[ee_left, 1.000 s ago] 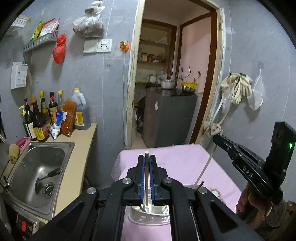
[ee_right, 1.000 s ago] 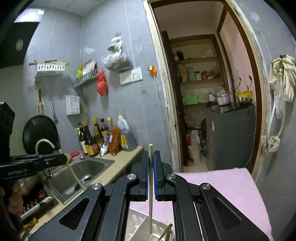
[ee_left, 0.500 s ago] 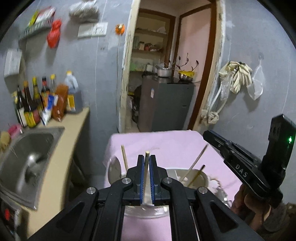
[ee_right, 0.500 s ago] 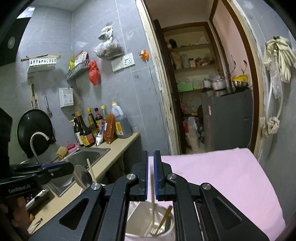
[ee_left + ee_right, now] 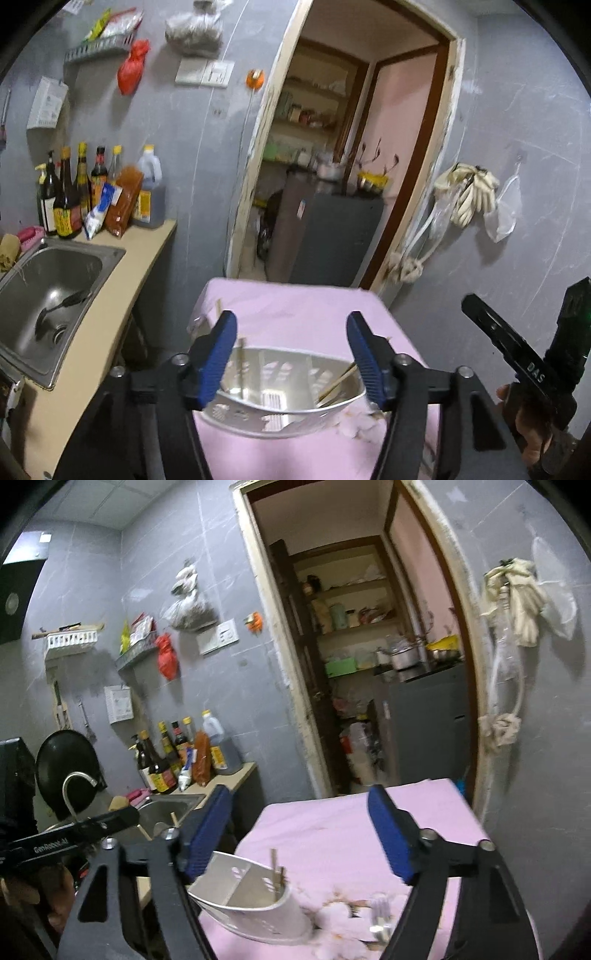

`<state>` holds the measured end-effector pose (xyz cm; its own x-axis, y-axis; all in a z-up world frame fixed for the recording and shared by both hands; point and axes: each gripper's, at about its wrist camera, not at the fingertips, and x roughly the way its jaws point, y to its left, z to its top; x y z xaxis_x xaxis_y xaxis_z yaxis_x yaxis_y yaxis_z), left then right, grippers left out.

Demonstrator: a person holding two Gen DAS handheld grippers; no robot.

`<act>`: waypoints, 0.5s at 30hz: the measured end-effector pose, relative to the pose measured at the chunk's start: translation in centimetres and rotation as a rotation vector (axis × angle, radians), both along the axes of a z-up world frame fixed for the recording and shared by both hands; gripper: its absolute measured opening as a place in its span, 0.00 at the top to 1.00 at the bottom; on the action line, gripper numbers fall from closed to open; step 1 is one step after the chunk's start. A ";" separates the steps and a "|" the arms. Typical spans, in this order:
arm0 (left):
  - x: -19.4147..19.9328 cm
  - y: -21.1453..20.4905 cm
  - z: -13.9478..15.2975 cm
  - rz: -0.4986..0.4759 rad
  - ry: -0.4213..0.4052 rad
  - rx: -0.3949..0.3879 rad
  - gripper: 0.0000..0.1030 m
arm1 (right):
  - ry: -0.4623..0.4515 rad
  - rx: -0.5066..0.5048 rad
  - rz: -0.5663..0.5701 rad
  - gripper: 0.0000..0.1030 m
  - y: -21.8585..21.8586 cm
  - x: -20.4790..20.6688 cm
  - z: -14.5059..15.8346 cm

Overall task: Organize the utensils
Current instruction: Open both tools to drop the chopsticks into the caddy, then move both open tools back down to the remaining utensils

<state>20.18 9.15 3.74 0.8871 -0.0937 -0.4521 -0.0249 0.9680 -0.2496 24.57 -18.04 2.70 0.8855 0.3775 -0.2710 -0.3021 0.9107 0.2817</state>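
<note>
Spread left tongs (image 5: 291, 354) above utensil holder (image 5: 280, 413)

Both grippers have let go: the left gripper (image 5: 291, 356) and right gripper (image 5: 301, 838) now stand wide apart, where each pinched a chopstick (upright) a second ago. The chopsticks (image 5: 338, 382) now lean inside the white holder (image 5: 284, 406) below their fingertips.

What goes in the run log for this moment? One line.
left gripper: open, empty | right gripper: open, empty | chopsticks: in holder | holder: on pink cloth
</note>
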 end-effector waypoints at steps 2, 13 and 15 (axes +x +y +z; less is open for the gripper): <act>-0.5 -1.4 0.4 0.023 -0.039 0.010 0.21 | -0.005 -0.012 -0.024 0.14 -1.4 -0.6 0.6; -3.2 -9.3 0.3 0.104 -0.185 0.146 0.02 | -0.106 -0.162 -0.120 0.01 -8.3 -4.3 2.0; -3.5 -10.5 -0.3 0.112 -0.187 0.161 0.02 | -0.105 -0.179 -0.120 0.01 -9.5 -4.6 1.8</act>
